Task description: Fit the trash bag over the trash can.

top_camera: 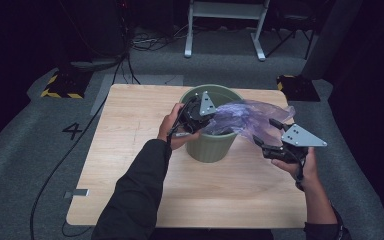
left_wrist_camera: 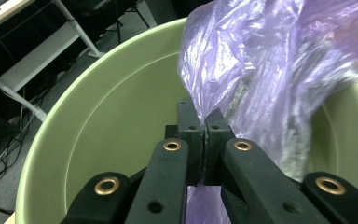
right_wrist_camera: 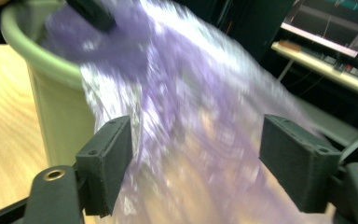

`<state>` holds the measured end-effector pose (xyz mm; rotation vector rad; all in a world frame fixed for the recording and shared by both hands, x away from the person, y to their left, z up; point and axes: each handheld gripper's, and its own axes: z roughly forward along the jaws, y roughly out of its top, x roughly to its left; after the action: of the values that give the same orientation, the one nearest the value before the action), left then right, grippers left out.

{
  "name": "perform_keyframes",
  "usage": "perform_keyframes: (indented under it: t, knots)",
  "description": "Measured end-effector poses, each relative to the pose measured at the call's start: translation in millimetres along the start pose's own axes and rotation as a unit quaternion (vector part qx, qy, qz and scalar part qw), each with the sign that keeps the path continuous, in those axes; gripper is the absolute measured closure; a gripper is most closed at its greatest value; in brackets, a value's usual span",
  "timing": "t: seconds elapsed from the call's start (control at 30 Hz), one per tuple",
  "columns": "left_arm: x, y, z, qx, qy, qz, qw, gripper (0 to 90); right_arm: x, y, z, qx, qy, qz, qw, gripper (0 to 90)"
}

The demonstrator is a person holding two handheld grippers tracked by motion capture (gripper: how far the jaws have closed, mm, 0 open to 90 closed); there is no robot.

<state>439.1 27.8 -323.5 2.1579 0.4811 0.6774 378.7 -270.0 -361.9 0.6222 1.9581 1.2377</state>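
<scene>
Over green bin [top_camera: 211, 145] on worktop [top_camera: 130, 150]: my left gripper [top_camera: 211, 121] fingers [left_wrist_camera: 189, 123] clenched on purple bag [top_camera: 245, 117] edge at bin mouth. Right gripper [top_camera: 266, 134] fingers [right_wrist_camera: 105, 161] spread wide, bag between them, not pinched.

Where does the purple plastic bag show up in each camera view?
High view: purple plastic bag right of centre, spilling from the green bin.
Left gripper view: upper right, pinched by the left tool.
Right gripper view: centre.
Shared landmark: the green bin.
</scene>
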Motion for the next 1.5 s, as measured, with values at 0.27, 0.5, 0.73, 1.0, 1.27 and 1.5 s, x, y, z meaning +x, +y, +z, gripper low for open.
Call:
perform_keyframes:
  t: [0.27,0.5,0.73,1.0,1.27,1.5]
  knots:
    - [6.5,-4.1,-3.1,0.0,-0.002,-0.007,1.0,89.0,-1.8,-21.6,9.3,0.044,-0.019,-0.008,0.9988,31.6]
    - [11.3,-11.3,-4.6,-0.006,-0.011,-0.021,0.9997,88.5,-0.7,-19.5,15.0,0.04,-0.041,-0.034,0.9978,77.2]
    - [13.0,-16.0,-4.6,-0.014,-0.02,-0.028,0.9993,80.9,2.6,-5.9,13.1,0.019,-0.072,-0.059,0.9955,90.0]
    - [10.2,-11.2,-6.5,-0.031,-0.022,-0.035,0.9987,51.1,6.2,12.5,9.4,-0.007,-0.066,-0.069,0.9954,90.0]
    - [-0.5,1.6,-13.1,-0.07,-0.038,-0.047,0.9957,22.5,15.5,28.7,8.4,-0.017,-0.044,-0.079,0.9958,90.0]
    - [-21.9,17.7,-9.7,-0.064,-0.049,-0.009,0.9967,27.1,28.7,43.3,8.5,-0.023,-0.02,-0.094,0.9951,90.0]
